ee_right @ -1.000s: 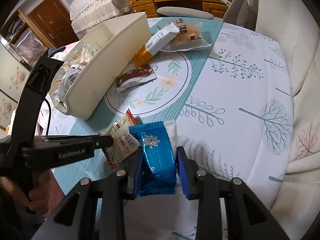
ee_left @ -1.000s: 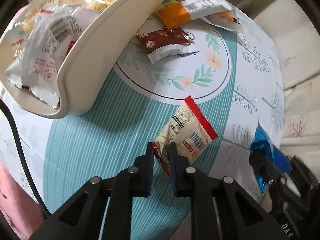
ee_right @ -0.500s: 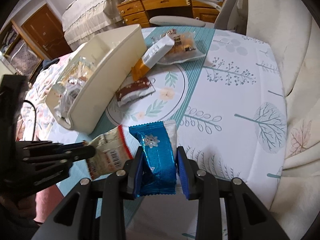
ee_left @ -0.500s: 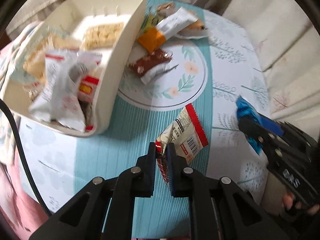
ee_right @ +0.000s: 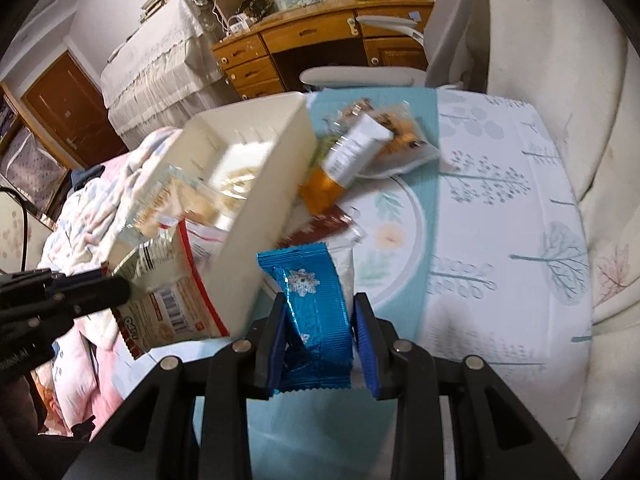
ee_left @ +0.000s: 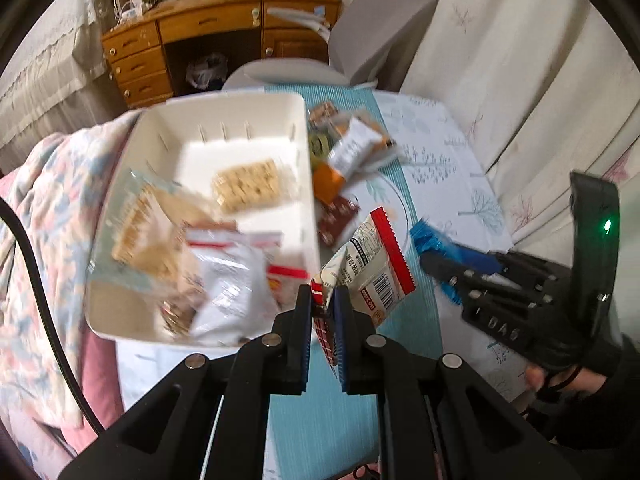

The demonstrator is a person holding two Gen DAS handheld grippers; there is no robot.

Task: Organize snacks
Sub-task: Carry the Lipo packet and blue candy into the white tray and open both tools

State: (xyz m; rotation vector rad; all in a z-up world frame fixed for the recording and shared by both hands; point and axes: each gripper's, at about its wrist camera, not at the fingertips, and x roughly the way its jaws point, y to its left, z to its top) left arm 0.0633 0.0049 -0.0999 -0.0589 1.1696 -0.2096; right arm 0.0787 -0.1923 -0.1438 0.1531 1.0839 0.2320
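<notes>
Nearest the left wrist camera, the left gripper [ee_left: 323,300] is clenched on the lower corner of a cream packet with a red serrated edge [ee_left: 374,268], thin crinkled film with a barcode, hanging above the worktop [ee_left: 448,160] just beside the near corner of the white bin [ee_left: 304,184]. The right wrist view shows the same packet from the other side, its printed face turned toward the camera and overlapping the bin's wall. In that view the right gripper [ee_right: 320,320] grasps a blue foil packet [ee_right: 316,312] across its width, the foil ribbed and glossy with a white snowflake mark; the left view shows only its ruffled blue end past the right gripper's black fingers [ee_left: 448,272], and a hand around the handle at the lower right. Only the left view looks down into the bin: a smooth, rounded plastic tub with slotted walls, holding clear-wrapped pale biscuit squares [ee_left: 246,186] and crumpled white and red wrappers [ee_left: 236,276], blurred. Beyond the bin on the worktop's patterned cloth of teal stripes, leaves and trees lie a dark brown packet [ee_right: 324,228], an orange and white bar [ee_right: 344,164] and a clear bag of brownish snacks [ee_right: 400,140]. Farther off stand a grey chair [ee_right: 400,72] and a wooden desk with drawers [ee_right: 280,52]; the right view alone shows a brown door [ee_right: 68,116].
</notes>
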